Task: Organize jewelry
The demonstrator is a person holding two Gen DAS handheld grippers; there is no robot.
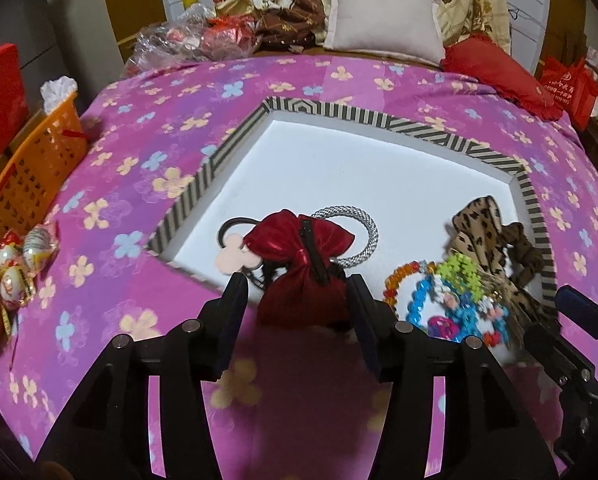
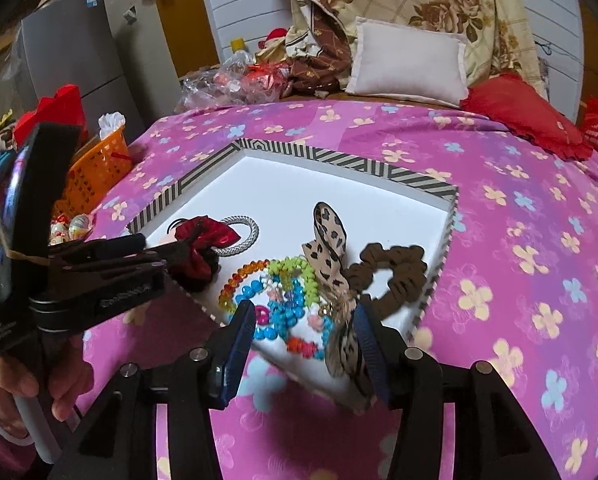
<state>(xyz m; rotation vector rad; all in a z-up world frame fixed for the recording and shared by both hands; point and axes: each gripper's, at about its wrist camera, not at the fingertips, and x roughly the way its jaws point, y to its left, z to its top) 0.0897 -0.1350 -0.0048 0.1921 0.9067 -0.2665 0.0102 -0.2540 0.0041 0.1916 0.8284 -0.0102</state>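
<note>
Glossy red satin bow [image 1: 303, 256]; beaded bracelets [image 2: 275, 304]; striped-rim tray [image 1: 415, 126].

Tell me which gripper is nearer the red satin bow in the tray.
Left. The left gripper has its open fingers on either side of the red satin bow. The right gripper sits further right, over the colourful bead bracelets and the leopard-print bow.

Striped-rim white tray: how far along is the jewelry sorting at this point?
Done: the striped-rim white tray already holds a red satin bow, silver mesh bangle, colourful beaded bracelets, leopard-print ribbon and brown fabric scrunchie. In hand: nothing; the left hand-held gripper and right hand-held gripper are both open. Left: no loose jewelry visible on the pink floral bedspread.
</note>
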